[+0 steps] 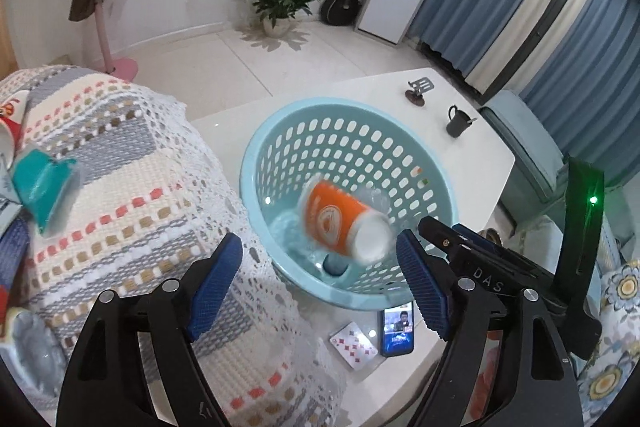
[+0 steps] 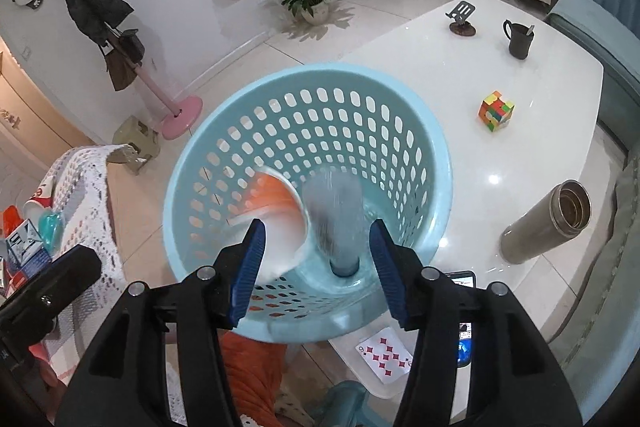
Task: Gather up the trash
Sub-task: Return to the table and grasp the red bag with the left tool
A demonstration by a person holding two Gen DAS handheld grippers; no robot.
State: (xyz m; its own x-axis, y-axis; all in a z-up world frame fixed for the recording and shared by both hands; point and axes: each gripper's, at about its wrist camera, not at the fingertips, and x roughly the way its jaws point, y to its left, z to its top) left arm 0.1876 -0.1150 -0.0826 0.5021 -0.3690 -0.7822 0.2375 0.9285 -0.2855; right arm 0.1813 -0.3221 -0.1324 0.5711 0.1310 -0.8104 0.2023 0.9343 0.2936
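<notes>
We see the orange paper cup (image 1: pixel 340 223) blurred inside the light-blue perforated basket (image 1: pixel 280 131), beside a blurred clear plastic bottle (image 2: pixel 334 215). Our left gripper (image 1: pixel 320 283) and right gripper (image 2: pixel 316 267) both hang spread wide and empty above the basket, which stands at the white table's (image 2: pixel 460 75) near edge, beside a playing card (image 2: pixel 386 355) and a phone (image 1: pixel 397 333).

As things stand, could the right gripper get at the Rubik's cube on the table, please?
Probably yes: the right gripper is open and empty, and the Rubik's cube stands alone on the white table, beside the blue basket, not behind it.
</notes>
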